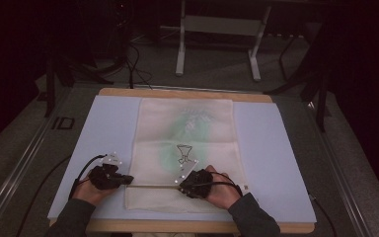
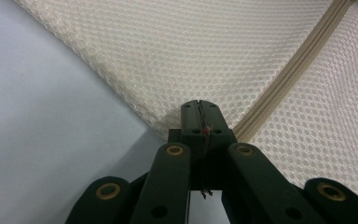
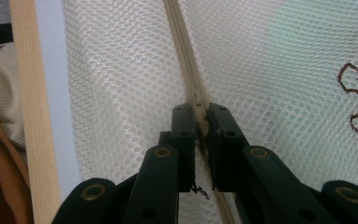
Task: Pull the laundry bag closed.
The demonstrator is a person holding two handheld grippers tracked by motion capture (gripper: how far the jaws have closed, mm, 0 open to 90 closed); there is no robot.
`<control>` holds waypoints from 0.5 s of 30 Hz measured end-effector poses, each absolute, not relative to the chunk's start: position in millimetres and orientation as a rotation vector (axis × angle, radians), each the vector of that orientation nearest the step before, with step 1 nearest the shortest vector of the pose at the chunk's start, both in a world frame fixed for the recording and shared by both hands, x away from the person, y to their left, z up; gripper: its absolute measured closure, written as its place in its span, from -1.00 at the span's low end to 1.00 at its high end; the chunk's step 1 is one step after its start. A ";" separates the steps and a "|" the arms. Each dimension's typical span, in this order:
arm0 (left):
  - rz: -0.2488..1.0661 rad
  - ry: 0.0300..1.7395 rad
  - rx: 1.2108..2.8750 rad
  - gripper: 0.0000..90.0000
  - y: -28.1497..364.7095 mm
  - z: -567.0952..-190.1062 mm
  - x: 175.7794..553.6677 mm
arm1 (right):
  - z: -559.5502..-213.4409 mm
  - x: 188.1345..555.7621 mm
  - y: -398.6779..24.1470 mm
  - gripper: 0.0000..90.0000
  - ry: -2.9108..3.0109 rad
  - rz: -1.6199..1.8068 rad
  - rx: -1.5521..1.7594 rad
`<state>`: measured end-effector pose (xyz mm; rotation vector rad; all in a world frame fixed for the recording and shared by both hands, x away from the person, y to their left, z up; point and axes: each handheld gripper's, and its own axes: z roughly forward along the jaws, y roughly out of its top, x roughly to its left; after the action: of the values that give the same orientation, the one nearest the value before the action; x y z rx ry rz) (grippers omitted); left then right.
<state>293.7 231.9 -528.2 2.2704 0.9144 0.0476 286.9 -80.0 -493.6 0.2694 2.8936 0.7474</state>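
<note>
Both forearms come in from the near edge of the table, dark sleeves, hands wrapped around the grippers and held low and flat over the cloth. The left gripper (image 1: 127, 180) points inward toward the right one, and its jaws are pressed together on the left edge of the mesh laundry bag (image 1: 187, 129), right at the corner where the zipper (image 2: 289, 79) ends — in the left gripper view the zipper tape runs off diagonally just beside the jaw tips. The right gripper (image 1: 179, 183) sits further along the same zipper line, angled back toward the left one. Its jaws pinch the zipper itself; a small tan-and-dark bit is caught between them, probably the pull, though I can't tell for sure.

The bag lies flat on the pale blue mat (image 1: 269, 143), stretching away from both grippers toward the far side of the table, with a narrow strip of it on the near side of the zipper.

Writing-wise, not much — a dark squiggly printed figure (image 1: 184, 153) shows through the mesh just beyond the right gripper, over a faint green patch, but nothing I can read as letters.
</note>
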 end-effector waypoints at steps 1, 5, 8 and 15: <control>0.047 0.914 2.269 1.00 231.9 -528.3 293.7 | -493.3 286.9 -80.5 0.82 2.893 0.747 0.275; 0.046 0.915 2.270 1.00 232.2 -528.3 293.9 | -492.1 287.7 -84.3 0.82 2.890 0.748 0.287; 0.046 0.915 2.270 1.00 232.1 -528.3 293.8 | -491.6 287.9 -87.0 0.82 2.890 0.751 0.285; 0.046 0.915 2.270 1.00 232.1 -528.3 293.9 | -491.4 287.6 -89.7 0.82 2.888 0.742 0.285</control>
<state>293.9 232.1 -528.3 2.2701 0.9148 0.0461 287.6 -89.7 -491.4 0.2850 2.8879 0.7424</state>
